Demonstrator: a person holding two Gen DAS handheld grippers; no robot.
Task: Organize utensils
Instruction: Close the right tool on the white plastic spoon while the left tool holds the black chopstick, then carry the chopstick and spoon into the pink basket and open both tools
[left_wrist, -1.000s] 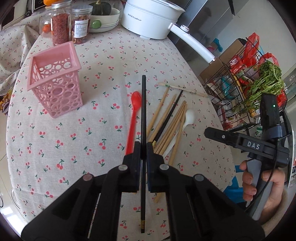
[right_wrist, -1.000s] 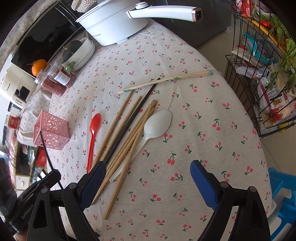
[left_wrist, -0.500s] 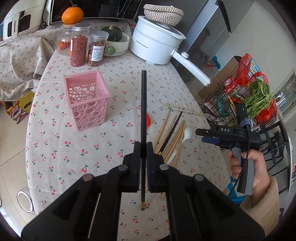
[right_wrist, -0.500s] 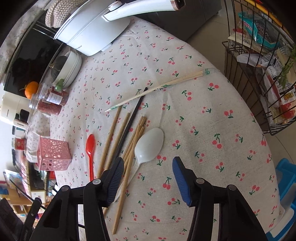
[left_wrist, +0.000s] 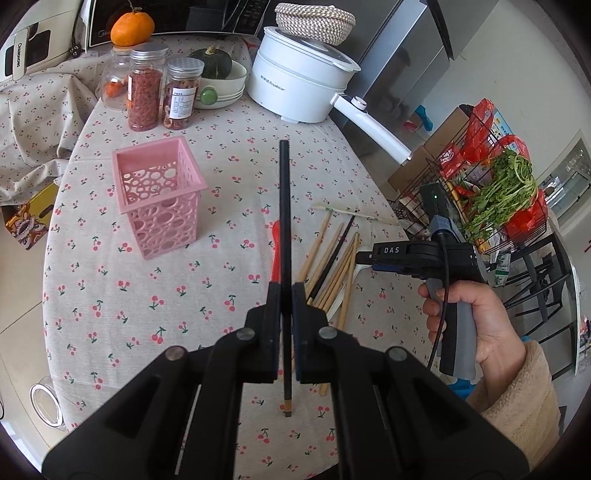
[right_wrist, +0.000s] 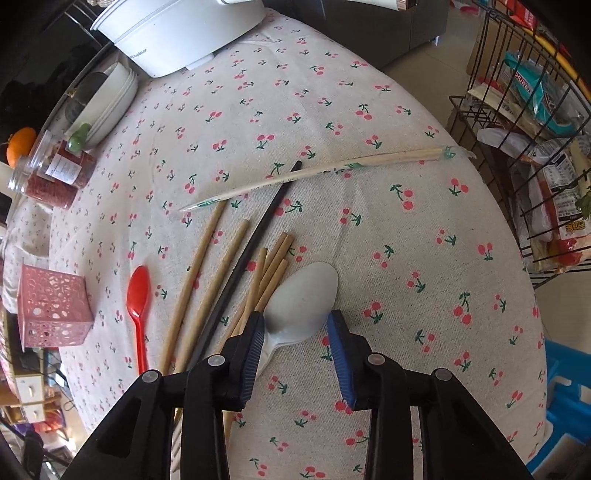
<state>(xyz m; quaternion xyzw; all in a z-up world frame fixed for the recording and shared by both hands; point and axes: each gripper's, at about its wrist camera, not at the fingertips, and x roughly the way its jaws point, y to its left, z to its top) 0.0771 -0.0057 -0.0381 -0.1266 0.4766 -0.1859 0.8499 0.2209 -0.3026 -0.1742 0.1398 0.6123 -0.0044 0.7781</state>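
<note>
Left hand-held gripper (left_wrist: 286, 295) clamped; right hand-held gripper (right_wrist: 296, 325) closing.

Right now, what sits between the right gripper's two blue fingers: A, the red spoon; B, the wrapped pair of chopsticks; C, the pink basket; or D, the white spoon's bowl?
D: in the right wrist view the white spoon lies with its bowl between the fingers of the right gripper, whose jaws are closing around it.
</note>
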